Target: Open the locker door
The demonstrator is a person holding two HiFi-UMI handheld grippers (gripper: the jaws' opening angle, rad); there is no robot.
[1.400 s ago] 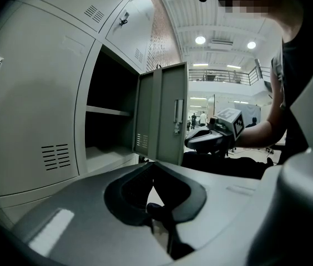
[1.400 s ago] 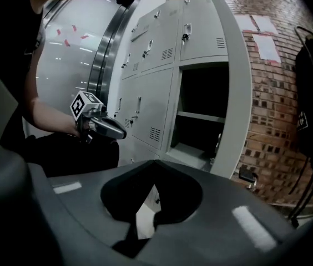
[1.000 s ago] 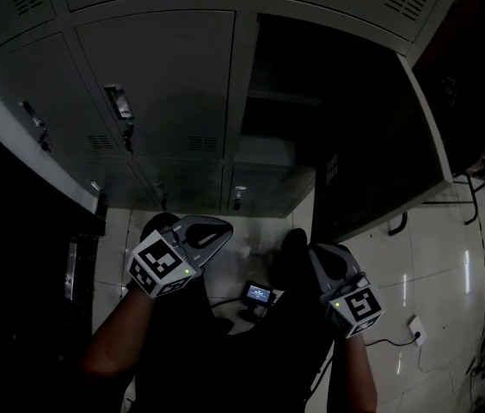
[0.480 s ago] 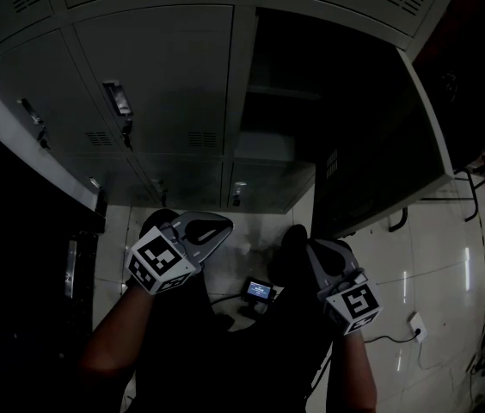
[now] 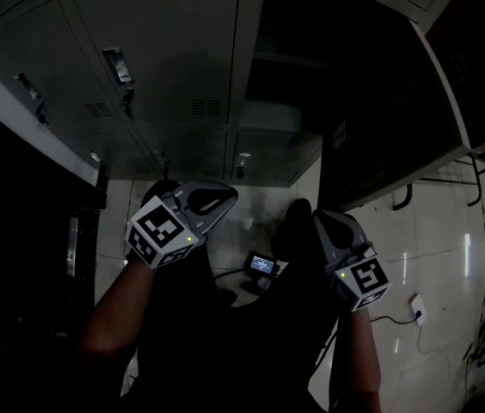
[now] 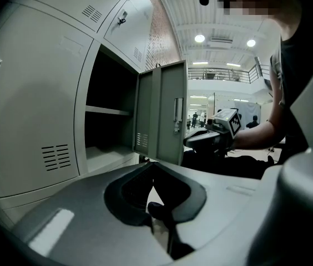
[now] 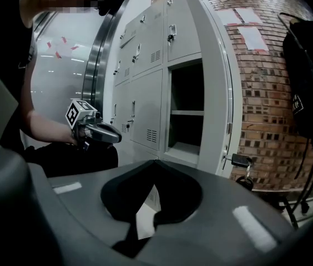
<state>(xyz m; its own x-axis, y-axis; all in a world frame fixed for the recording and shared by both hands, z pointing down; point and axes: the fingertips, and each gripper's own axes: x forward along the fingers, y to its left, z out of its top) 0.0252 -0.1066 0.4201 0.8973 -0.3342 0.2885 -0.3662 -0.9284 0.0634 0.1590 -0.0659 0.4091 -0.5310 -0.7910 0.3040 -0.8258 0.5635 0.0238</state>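
The grey locker door [image 5: 397,119] stands swung wide to the right, and its compartment [image 5: 294,76] is dark, with one shelf. The left gripper view shows the same door [image 6: 165,118] and the compartment [image 6: 109,121]. Both grippers hang low over the person's lap, well short of the lockers. My left gripper [image 5: 225,198] is shut on nothing. My right gripper [image 5: 322,222] is also shut and empty. Each gripper view shows the other one: the right gripper [image 6: 206,140] and the left gripper [image 7: 104,134]. A key fob [image 7: 240,160] hangs from the door's edge.
Closed lockers with handles [image 5: 118,67] fill the left side. A lower locker carries a lock [image 5: 241,163]. On the tiled floor lie a small screen device [image 5: 261,267] and a cable to a socket [image 5: 414,327]. A black bag [image 7: 312,87] hangs on the brick wall.
The head view has tipped slightly, so the lockers sit higher in frame. Both grippers stay shut in nearly the same place. The door stays open.
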